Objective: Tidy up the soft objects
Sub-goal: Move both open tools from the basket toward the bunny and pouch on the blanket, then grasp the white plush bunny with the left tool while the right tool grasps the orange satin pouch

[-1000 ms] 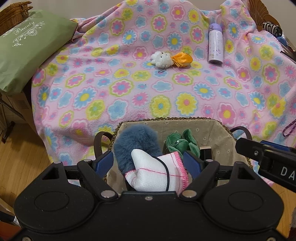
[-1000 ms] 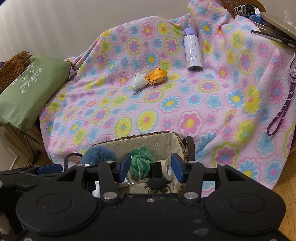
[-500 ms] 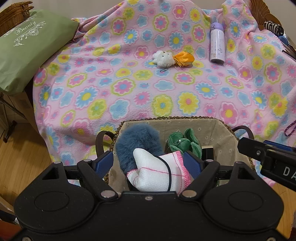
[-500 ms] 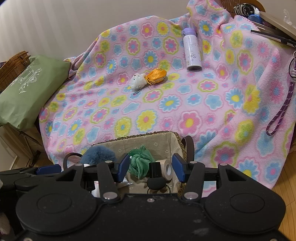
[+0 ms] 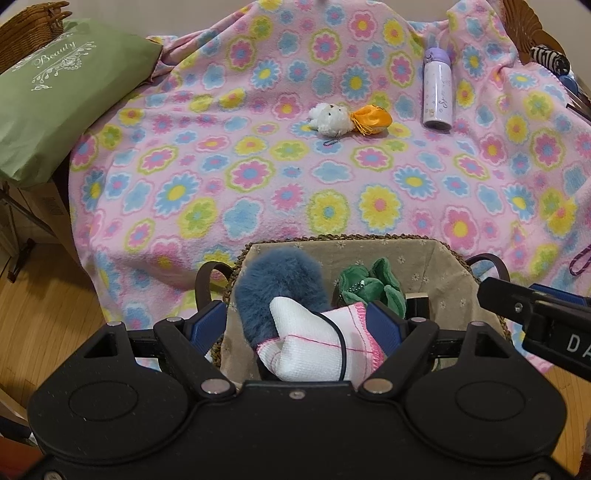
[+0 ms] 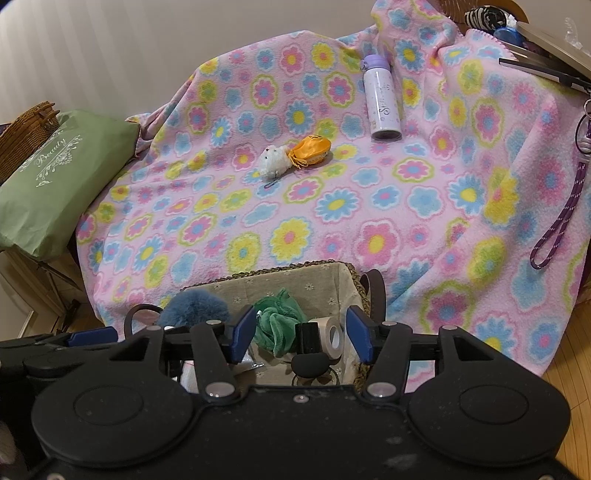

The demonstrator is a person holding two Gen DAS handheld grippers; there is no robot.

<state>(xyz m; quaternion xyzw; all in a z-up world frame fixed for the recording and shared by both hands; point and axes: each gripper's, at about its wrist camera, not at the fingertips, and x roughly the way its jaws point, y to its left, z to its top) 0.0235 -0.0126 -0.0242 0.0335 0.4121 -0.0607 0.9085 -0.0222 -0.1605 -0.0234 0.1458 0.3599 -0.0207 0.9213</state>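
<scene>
A woven basket (image 5: 436, 258) with a beige lining stands at the near edge of the flowered blanket (image 5: 258, 173). In it lie a blue furry piece (image 5: 277, 277), a green plush (image 5: 369, 284) and a white cloth with pink stitching (image 5: 321, 347). My left gripper (image 5: 295, 325) is open above the basket, its jaws wide on either side of the white cloth. My right gripper (image 6: 301, 332) is open over the basket's right part (image 6: 354, 280), above the green plush (image 6: 277, 325) and a tape roll (image 6: 330, 336). A white plush with an orange pouch (image 5: 347, 118) lies further back on the blanket.
A lilac bottle (image 5: 437, 96) lies at the back right of the blanket. A green cushion (image 5: 55, 103) sits on a wicker basket (image 5: 33, 14) at the left. A purple cord (image 6: 561, 221) hangs at the right. Wooden floor (image 5: 44, 306) lies below.
Both grippers have drifted slightly; the scene shifts a little down in the left wrist view. Nothing was taken or let go.
</scene>
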